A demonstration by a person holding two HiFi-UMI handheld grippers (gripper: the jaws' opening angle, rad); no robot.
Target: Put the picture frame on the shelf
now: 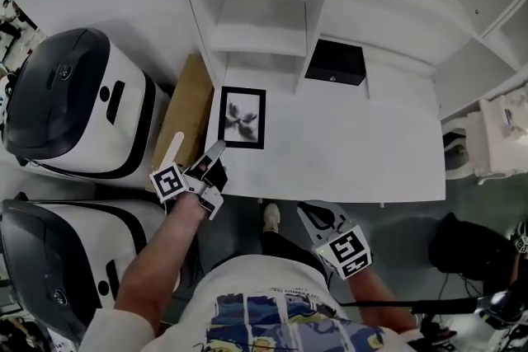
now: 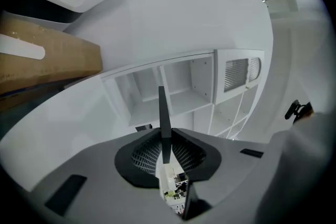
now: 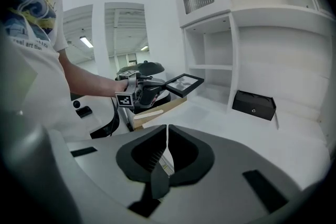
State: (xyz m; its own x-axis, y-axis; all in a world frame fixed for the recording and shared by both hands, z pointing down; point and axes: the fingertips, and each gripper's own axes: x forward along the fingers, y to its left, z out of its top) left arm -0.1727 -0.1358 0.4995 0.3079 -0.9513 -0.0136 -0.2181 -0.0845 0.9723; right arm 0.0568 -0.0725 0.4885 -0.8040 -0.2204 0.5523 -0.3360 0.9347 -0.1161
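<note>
The picture frame (image 1: 242, 117), black with a dark flower print, hangs level over the left end of the white table (image 1: 355, 152), in front of the white shelf unit (image 1: 257, 22). My left gripper (image 1: 216, 152) is shut on its near left corner. In the left gripper view the frame (image 2: 164, 118) shows edge-on as a thin dark strip between the jaws (image 2: 165, 140). The right gripper view shows the frame (image 3: 184, 84) held up off the tabletop by the left gripper (image 3: 157, 89). My right gripper (image 1: 313, 212) is shut and empty by the table's front edge, its jaws (image 3: 167, 139) together.
A small black box (image 1: 335, 62) sits at the back of the table beside the shelf unit. A brown cardboard box (image 1: 190, 113) stands against the table's left side. Two large white and black machines (image 1: 78, 103) fill the floor at the left.
</note>
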